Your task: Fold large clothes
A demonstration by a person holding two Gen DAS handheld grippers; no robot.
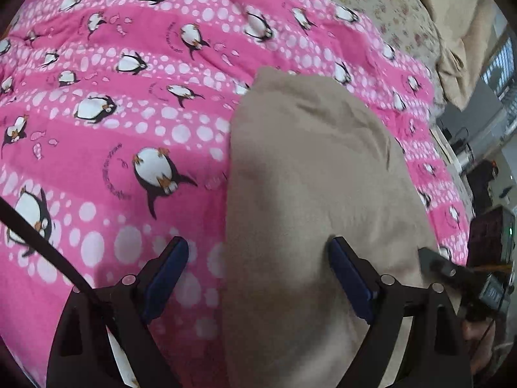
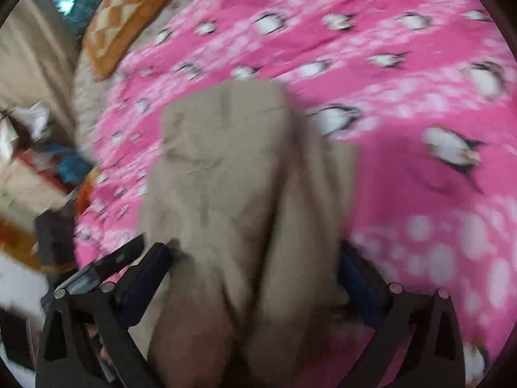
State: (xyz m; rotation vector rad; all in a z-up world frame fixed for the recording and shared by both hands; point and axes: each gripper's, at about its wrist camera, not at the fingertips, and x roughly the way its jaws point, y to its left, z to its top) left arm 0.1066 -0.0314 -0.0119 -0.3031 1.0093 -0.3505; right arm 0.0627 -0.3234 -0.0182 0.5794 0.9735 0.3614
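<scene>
A beige garment (image 1: 316,177) lies folded on a pink penguin-print blanket (image 1: 113,113). My left gripper (image 1: 258,258) is open above the garment's near left edge; its right finger (image 1: 350,281) is over the cloth and its left finger (image 1: 164,278) over the blanket. In the blurred right wrist view the same garment (image 2: 226,161) lies in lengthwise folds on the blanket (image 2: 404,80). My right gripper (image 2: 255,271) is open with the garment's near end between its fingers. The right gripper's tool also shows at the edge of the left wrist view (image 1: 458,274).
A floral sheet (image 1: 381,9) lies beyond the blanket, with beige cloth (image 1: 458,32) at the far right. An orange checked cushion (image 2: 126,16) lies at the bed's far left corner. Clutter and boxes (image 2: 38,168) stand beside the bed on the left.
</scene>
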